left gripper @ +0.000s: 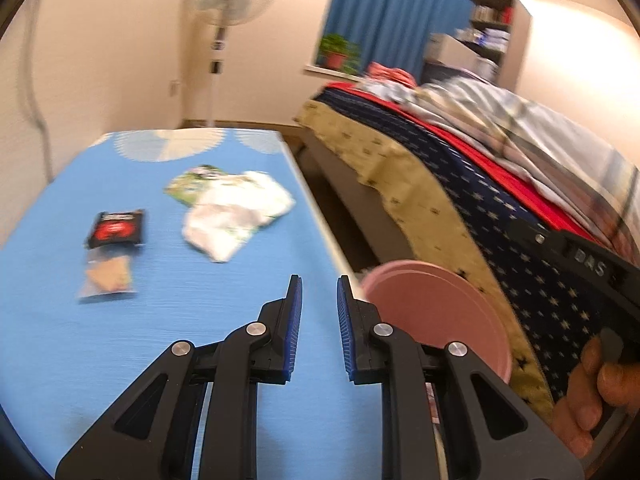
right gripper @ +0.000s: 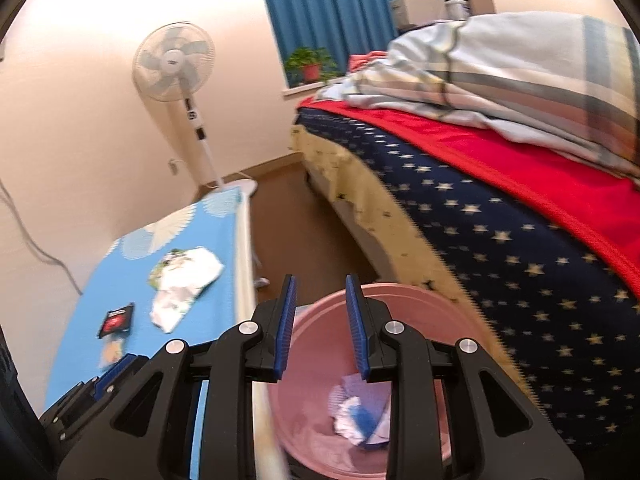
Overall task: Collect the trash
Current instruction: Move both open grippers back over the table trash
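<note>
Both jaws part-open, empty | left gripper point(left gripper: 319, 286) tilted over table point(left gripper: 160, 340) | right gripper point(right gripper: 321, 286) over pink bin point(right gripper: 400, 304)

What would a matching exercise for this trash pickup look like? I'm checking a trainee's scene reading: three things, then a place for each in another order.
Things:
1. black wrapper
2. pink bin
3. potted plant

Places:
A. on the window sill by the blue curtain
B. on the blue tabletop
C. on the floor between table and bed

Pairs: 1-B, 2-C, 3-A
</note>
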